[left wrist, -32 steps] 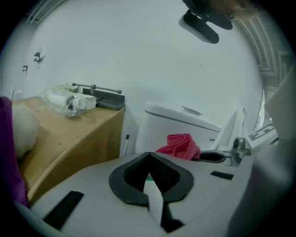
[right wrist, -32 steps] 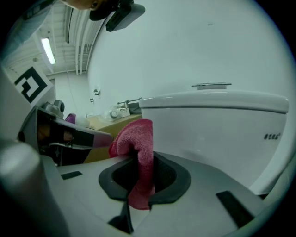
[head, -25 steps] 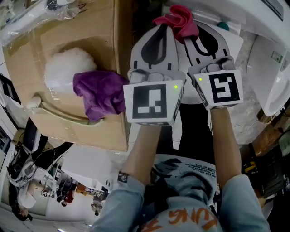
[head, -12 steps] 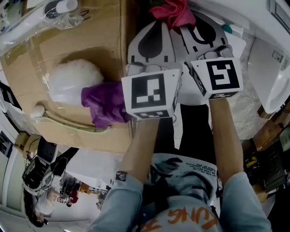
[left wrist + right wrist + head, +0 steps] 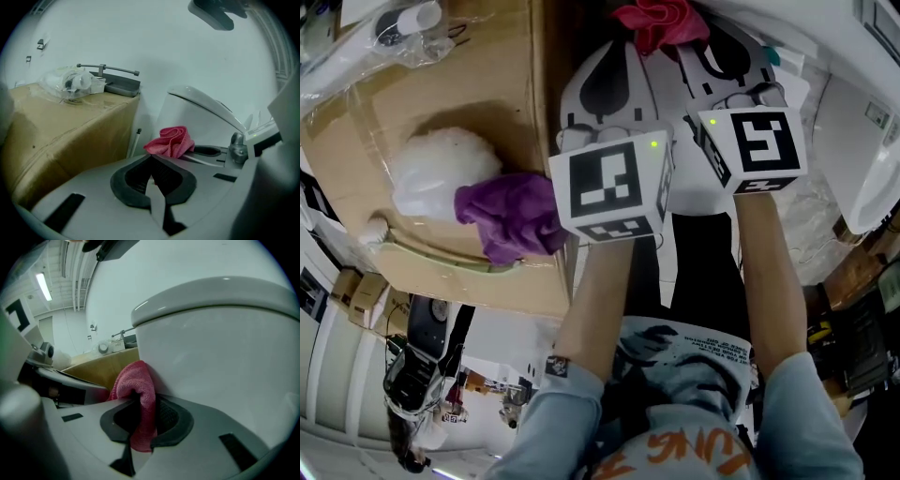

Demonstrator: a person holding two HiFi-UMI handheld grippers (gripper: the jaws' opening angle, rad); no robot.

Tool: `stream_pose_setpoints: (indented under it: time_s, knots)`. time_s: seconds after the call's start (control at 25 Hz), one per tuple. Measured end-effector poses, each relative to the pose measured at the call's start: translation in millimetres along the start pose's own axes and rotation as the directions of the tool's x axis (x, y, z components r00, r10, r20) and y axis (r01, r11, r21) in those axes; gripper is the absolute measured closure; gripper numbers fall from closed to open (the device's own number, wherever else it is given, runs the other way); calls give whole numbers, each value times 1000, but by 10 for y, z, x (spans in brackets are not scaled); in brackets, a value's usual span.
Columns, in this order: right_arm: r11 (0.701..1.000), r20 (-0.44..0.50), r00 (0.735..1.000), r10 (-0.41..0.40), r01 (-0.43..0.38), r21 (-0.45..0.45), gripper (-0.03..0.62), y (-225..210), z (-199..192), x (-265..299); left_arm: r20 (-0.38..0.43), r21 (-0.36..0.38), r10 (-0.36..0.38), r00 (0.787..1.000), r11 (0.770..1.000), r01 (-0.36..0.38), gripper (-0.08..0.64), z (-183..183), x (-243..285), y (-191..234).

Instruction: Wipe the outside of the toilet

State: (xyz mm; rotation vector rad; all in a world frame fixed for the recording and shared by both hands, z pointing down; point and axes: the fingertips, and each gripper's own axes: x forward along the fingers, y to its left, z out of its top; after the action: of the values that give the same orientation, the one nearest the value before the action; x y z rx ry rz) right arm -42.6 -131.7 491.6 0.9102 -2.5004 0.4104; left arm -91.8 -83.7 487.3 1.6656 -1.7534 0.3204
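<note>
Tight gap btwn cardboard box [image 5: 61, 126] on L & toilet [image 5: 201, 110] on R, open toward wall [image 5: 154, 56].

The toilet [image 5: 225, 348] is white, smooth and shiny, with a lid that sticks out a bit on top. It stands on the far right. The pink cloth [image 5: 139, 380] is soft and scrunched up, pinched in the right gripper [image 5: 140, 404], and it touches the toilet's side just under the lid.
</note>
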Motion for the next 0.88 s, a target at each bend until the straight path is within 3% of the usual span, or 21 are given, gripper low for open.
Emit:
stream_pose_setpoints:
  time_s: [0.64, 0.88]
  knots:
    - [999, -1, 999, -32, 32, 38, 522, -472, -251, -409, -29, 56, 6, 1000, 998, -4, 535, -215, 119, -549]
    - [996, 3, 998, -58, 57, 71, 522, -725, -367, -610, -37, 4, -10, 999, 1000, 10, 535, -302, 185, -925]
